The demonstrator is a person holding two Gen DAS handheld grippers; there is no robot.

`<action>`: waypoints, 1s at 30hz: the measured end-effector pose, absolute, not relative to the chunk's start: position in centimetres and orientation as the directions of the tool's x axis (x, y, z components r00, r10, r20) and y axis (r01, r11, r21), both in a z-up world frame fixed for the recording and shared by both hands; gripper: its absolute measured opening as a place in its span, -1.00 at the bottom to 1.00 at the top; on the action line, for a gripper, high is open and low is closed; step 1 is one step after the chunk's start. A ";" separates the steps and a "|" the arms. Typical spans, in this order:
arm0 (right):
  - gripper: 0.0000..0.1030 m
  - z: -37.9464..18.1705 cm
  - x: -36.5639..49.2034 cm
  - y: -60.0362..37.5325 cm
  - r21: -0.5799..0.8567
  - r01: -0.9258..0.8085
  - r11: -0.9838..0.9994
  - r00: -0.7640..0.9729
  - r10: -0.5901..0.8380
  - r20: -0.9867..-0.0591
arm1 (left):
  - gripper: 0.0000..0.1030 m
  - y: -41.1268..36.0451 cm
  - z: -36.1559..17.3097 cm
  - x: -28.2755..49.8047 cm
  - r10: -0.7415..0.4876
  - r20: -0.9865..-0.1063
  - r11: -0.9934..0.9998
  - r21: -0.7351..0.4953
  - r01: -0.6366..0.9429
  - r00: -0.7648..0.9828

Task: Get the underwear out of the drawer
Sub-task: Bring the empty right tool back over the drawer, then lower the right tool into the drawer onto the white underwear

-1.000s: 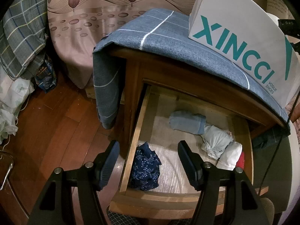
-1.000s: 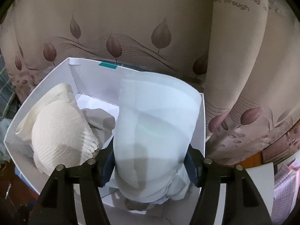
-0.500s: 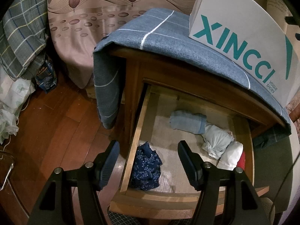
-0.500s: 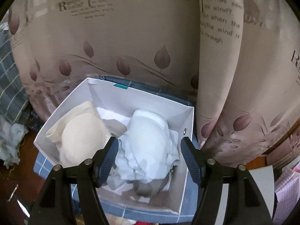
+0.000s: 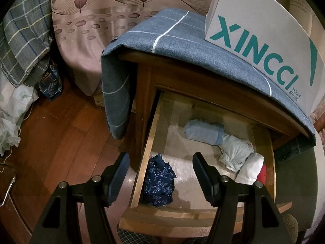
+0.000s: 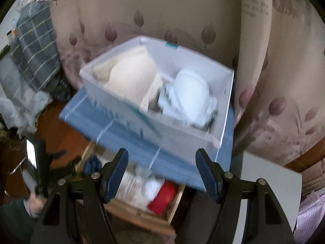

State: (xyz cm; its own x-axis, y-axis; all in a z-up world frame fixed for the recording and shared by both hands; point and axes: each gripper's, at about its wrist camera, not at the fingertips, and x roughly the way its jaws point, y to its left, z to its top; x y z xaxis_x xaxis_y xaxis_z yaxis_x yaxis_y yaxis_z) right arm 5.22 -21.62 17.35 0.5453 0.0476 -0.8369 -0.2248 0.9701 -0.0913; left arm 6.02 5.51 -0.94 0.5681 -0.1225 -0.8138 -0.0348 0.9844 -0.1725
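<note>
The wooden drawer (image 5: 182,210) stands pulled out. Inside lie a dark blue floral piece (image 5: 158,181), a light blue roll (image 5: 203,131), a pale crumpled piece (image 5: 235,152), a white roll (image 5: 251,168) and a red piece (image 5: 262,173). My left gripper (image 5: 162,174) hovers open above the drawer's front left, holding nothing. My right gripper (image 6: 162,168) is open and empty, back from the white shoe box (image 6: 172,136). In that box lie a white garment (image 6: 189,95) and a cream one (image 6: 130,79). The right view is blurred.
The box (image 5: 254,40) sits on a blue checked cloth (image 5: 172,46) over the nightstand. A leaf-print curtain (image 6: 182,10) hangs behind. Plaid bedding (image 5: 22,40) and bags lie left on the wooden floor (image 5: 56,142). A white panel (image 6: 270,187) is at the right.
My right gripper let go of the white garment, which now rests in the box, and pulled back so that the drawer comes into its view. The left gripper has not moved.
</note>
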 end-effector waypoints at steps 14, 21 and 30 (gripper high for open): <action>0.23 1.9 3.7 -21.1 -0.034 -0.235 0.971 0.312 0.042 -0.949 | 0.29 5.5 -0.8 5.9 -0.124 -0.814 0.985 -0.172 -0.031 0.567; 0.20 -3.6 6.3 -21.2 -0.053 -0.242 0.969 0.272 0.016 -0.962 | 0.29 5.6 -0.9 6.0 -0.128 -0.817 0.984 -0.176 -0.033 0.563; 0.20 -8.0 8.6 -20.6 -0.092 -0.310 0.946 0.217 -0.023 -0.976 | 0.29 5.7 -0.9 6.2 -0.132 -0.818 0.983 -0.179 -0.030 0.559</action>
